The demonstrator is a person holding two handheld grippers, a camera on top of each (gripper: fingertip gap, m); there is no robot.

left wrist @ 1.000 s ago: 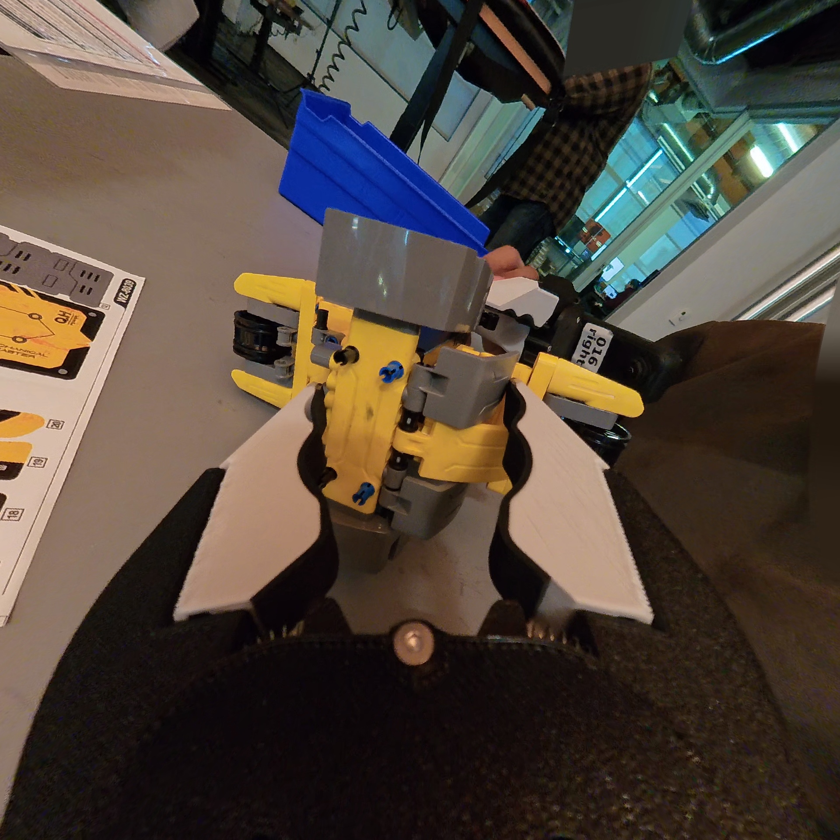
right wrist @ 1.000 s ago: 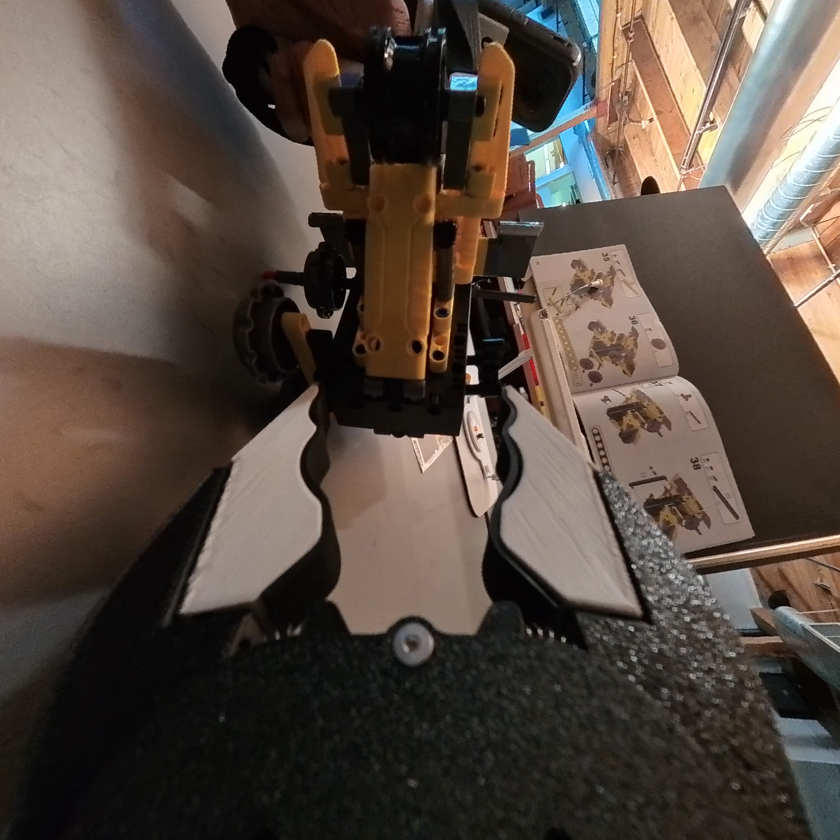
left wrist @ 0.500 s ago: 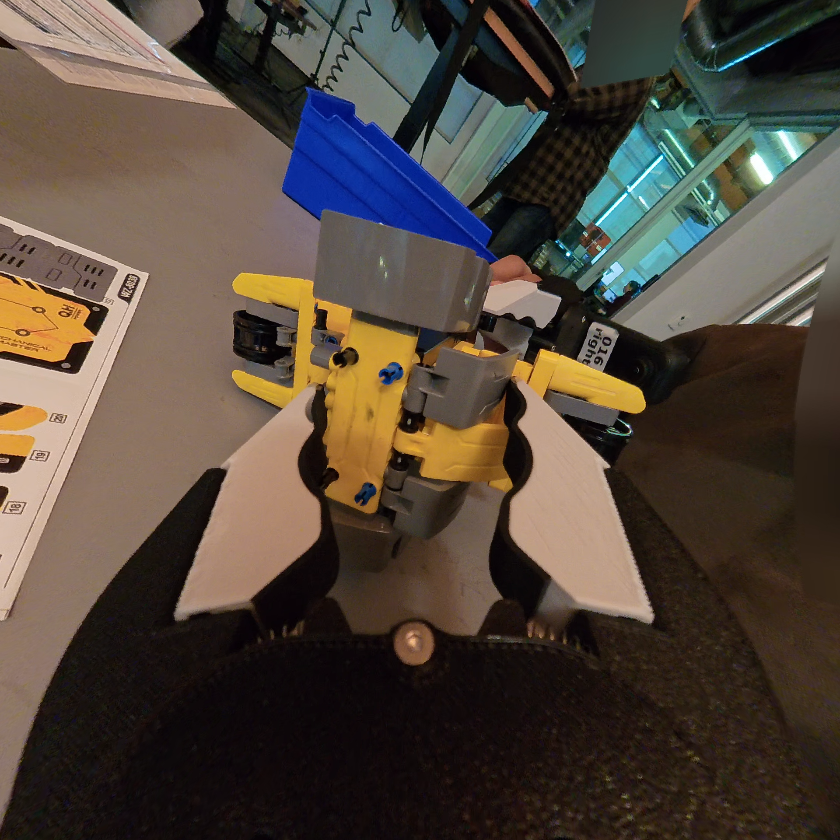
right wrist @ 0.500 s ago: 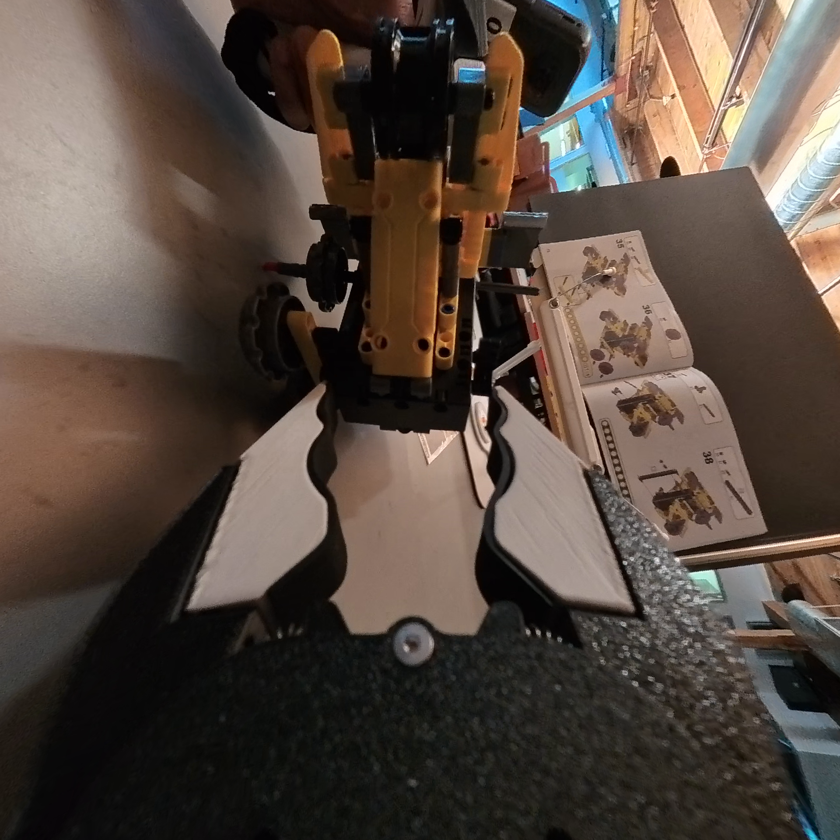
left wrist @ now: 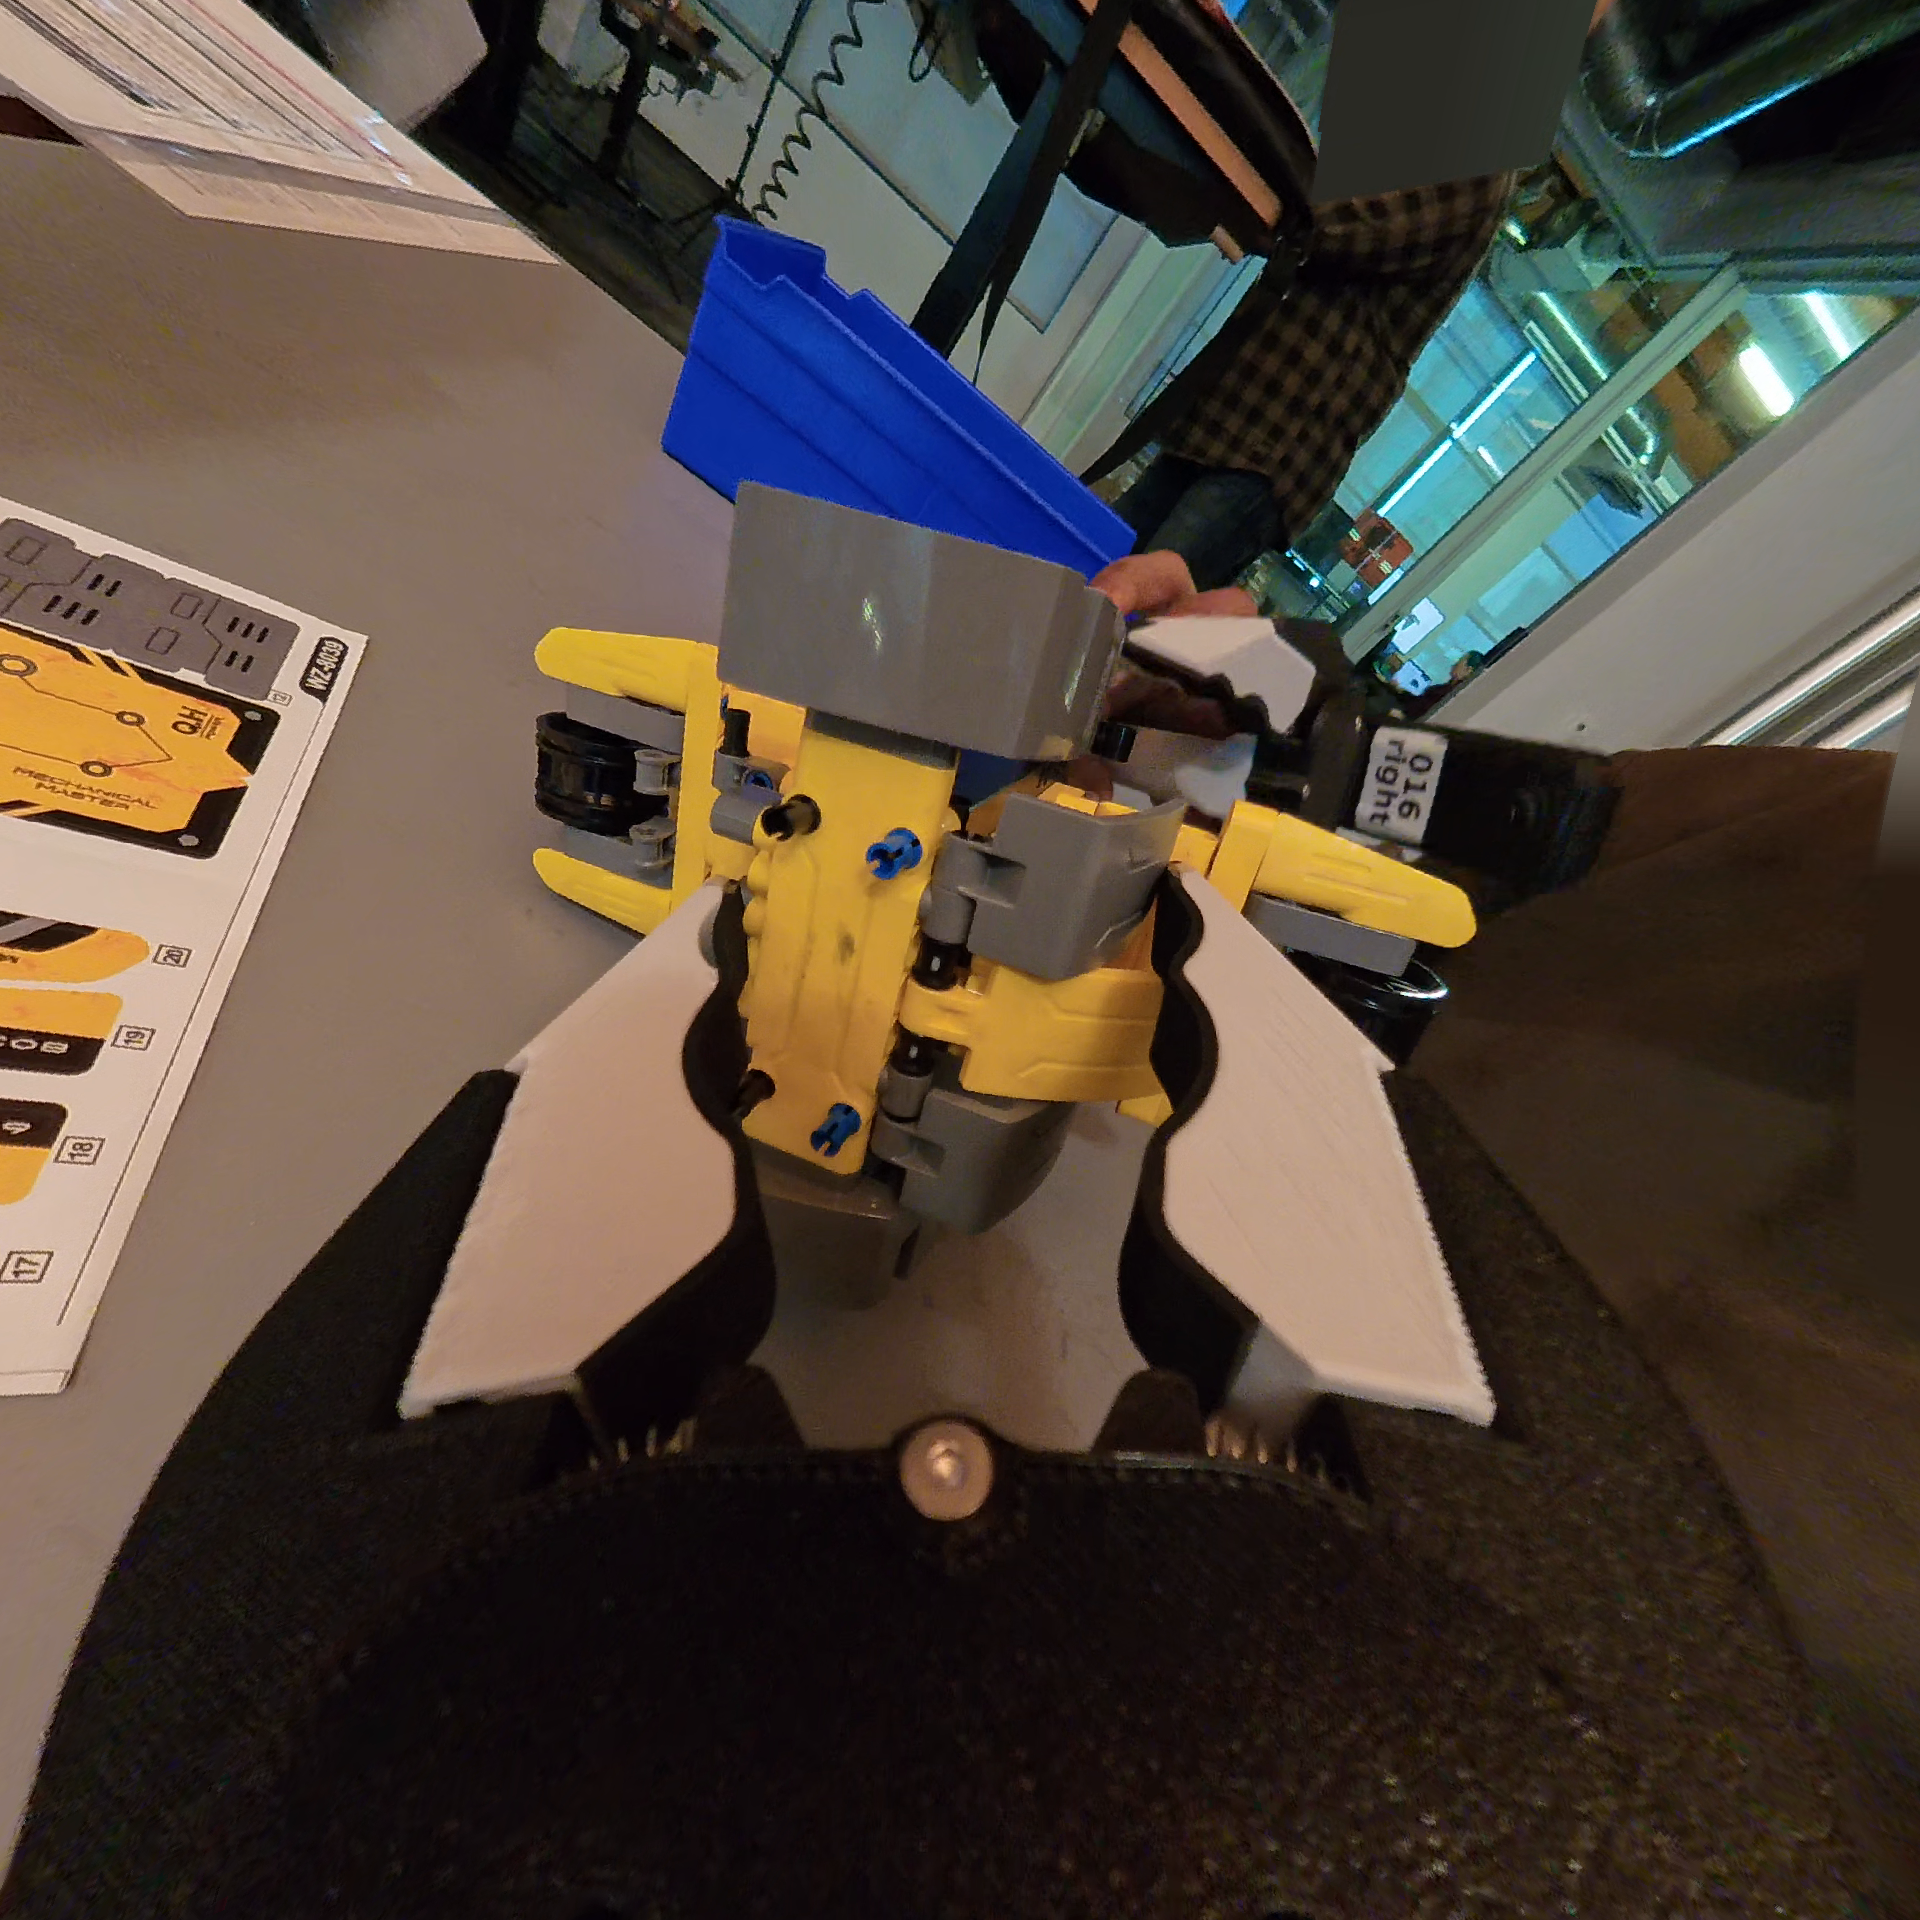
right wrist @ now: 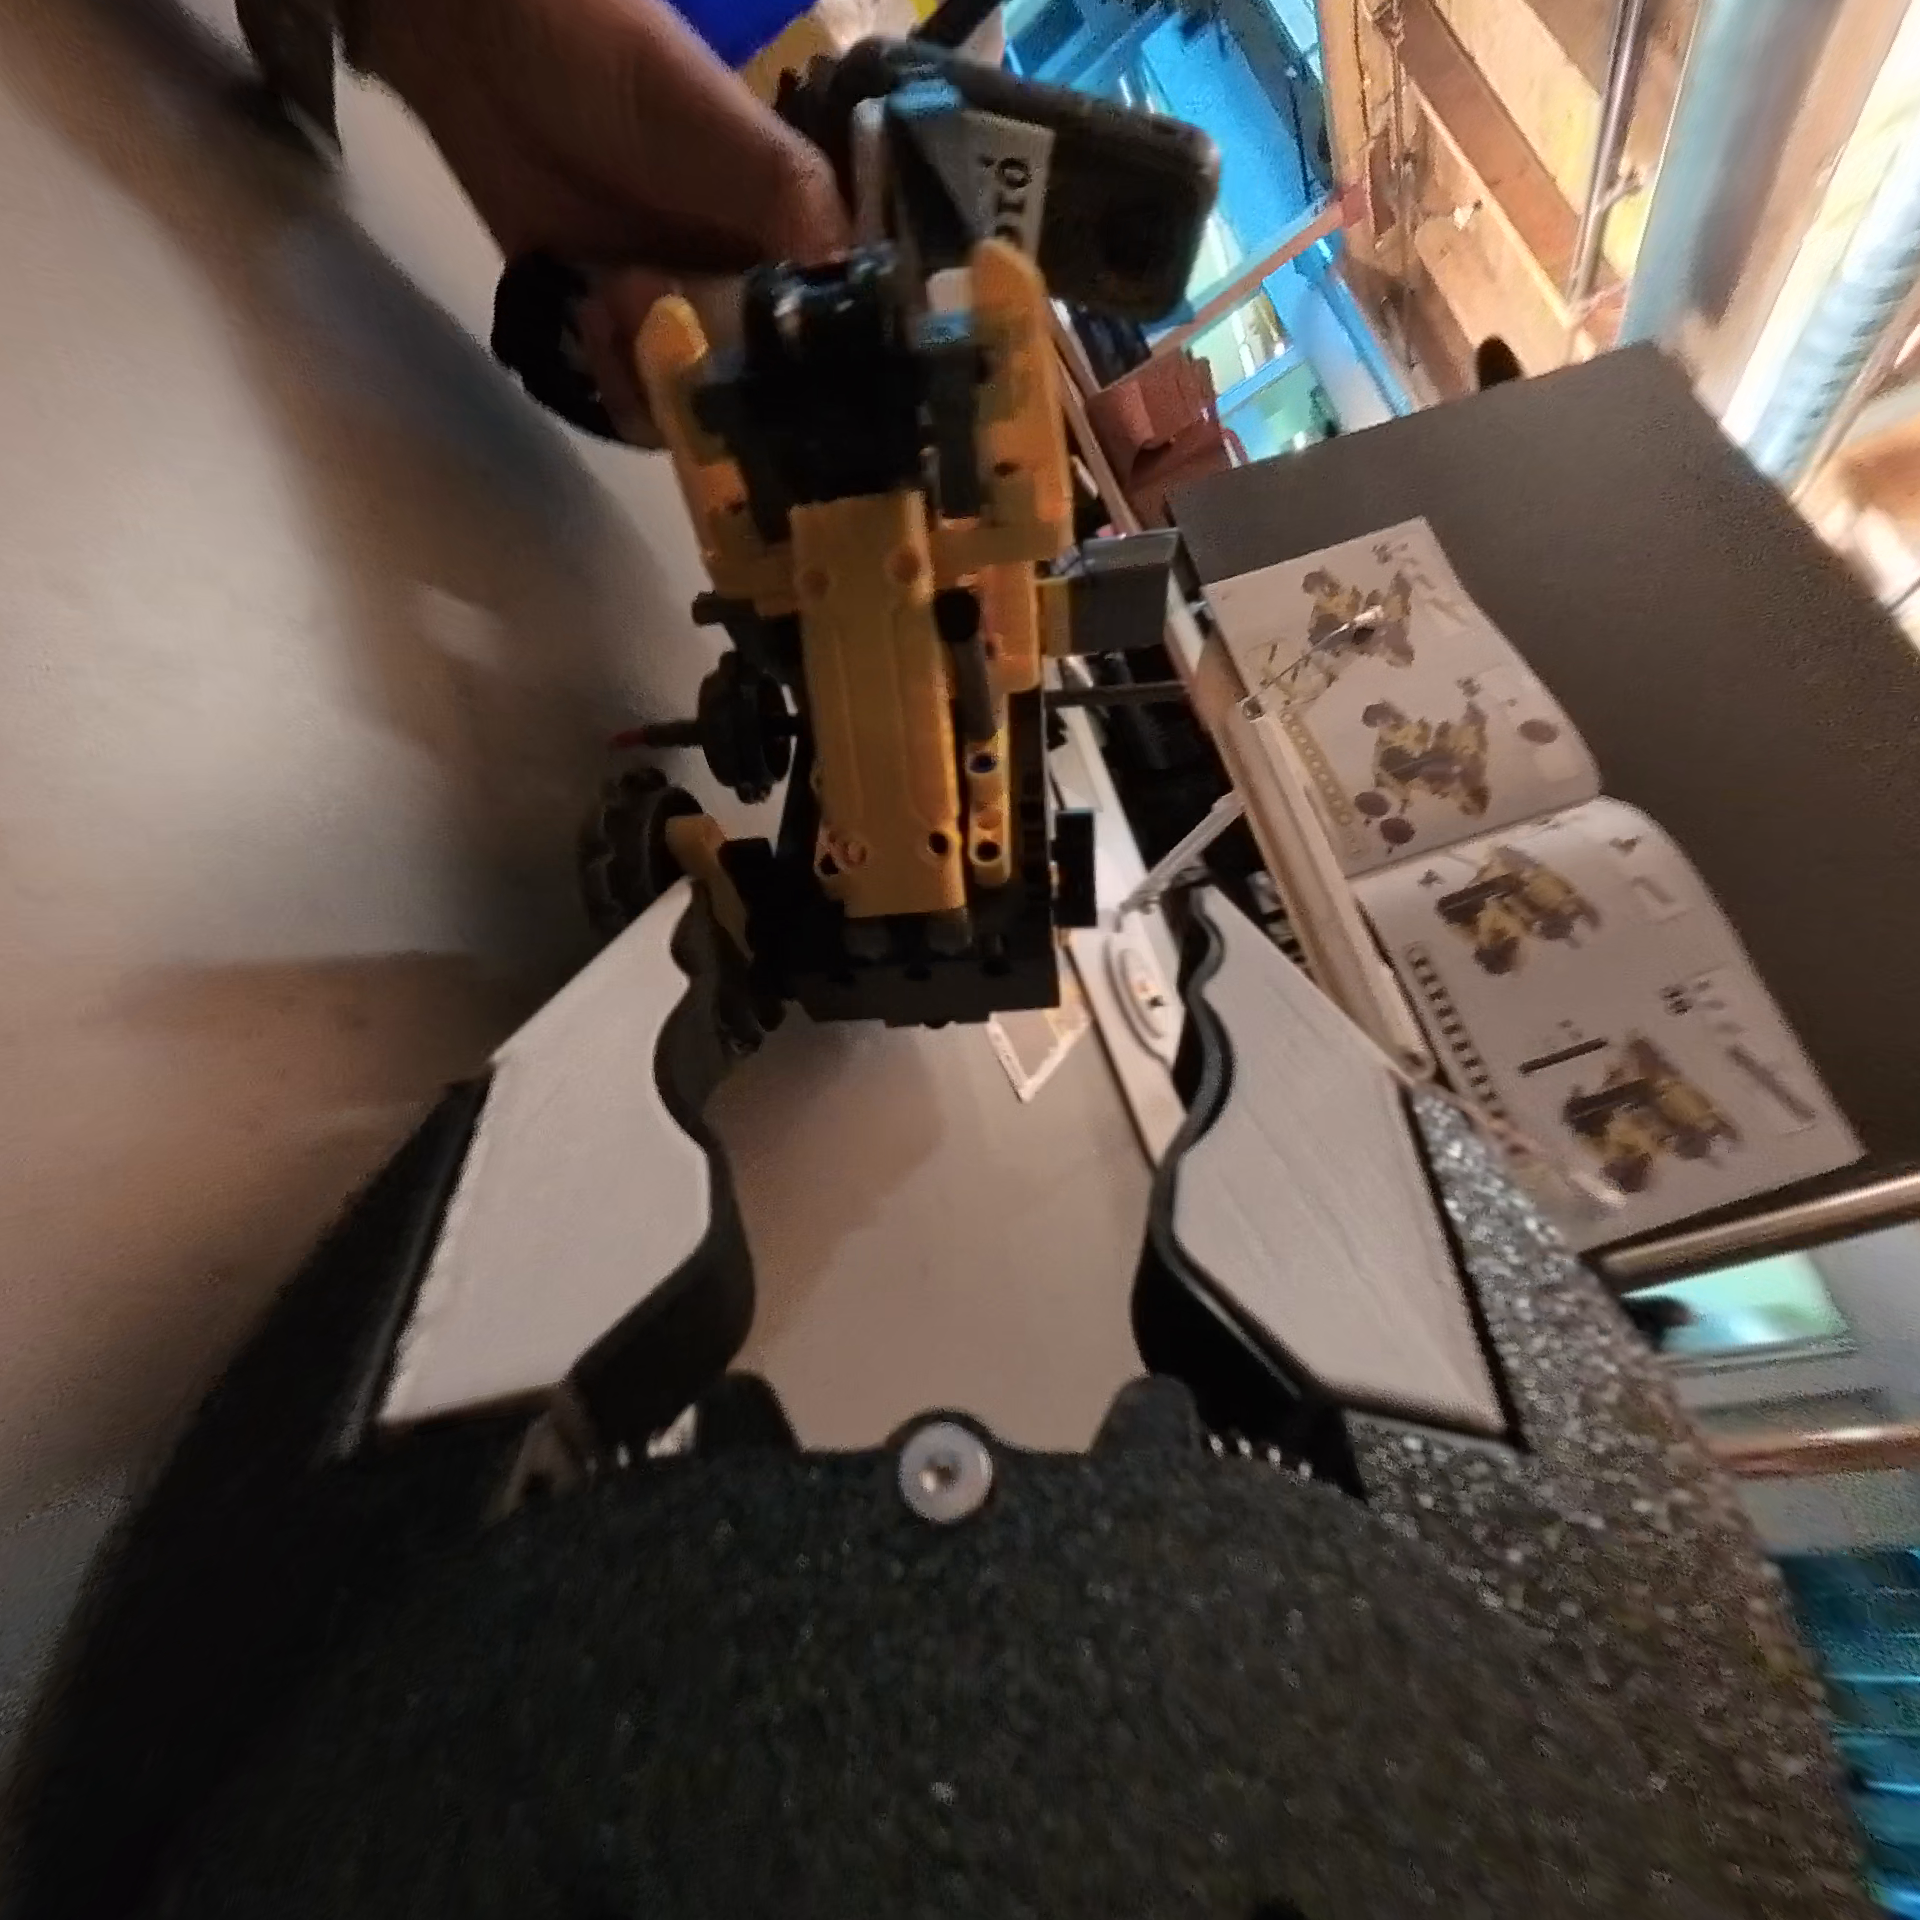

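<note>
Fingers of the left gripper [left wrist: 945, 894] pinch a yellow toy truck [left wrist: 831, 935] at centre frame at the desk [left wrist: 364, 416]; the right gripper [right wrist: 940, 899] has its fingers spread about the truck's black end.

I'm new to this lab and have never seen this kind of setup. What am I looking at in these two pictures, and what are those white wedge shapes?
No robot arm here: a person holds a two-finger claw in each hand, and each claw carries a camera that looks out along its own fingers. The white wedges are those fingers.

In the left wrist view, the left claw is shut on a yellow, grey and black brick-built toy vehicle over a grey table. A printed sticker sheet lies to the left, and a blue plastic bin stands behind. The other claw shows beyond the toy.

In the right wrist view, the right claw faces the same toy from its far end. Its fingers are spread; one tip is close beside the toy, the other clearly apart. An open instruction booklet lies to the right, and a hand shows above.
</note>
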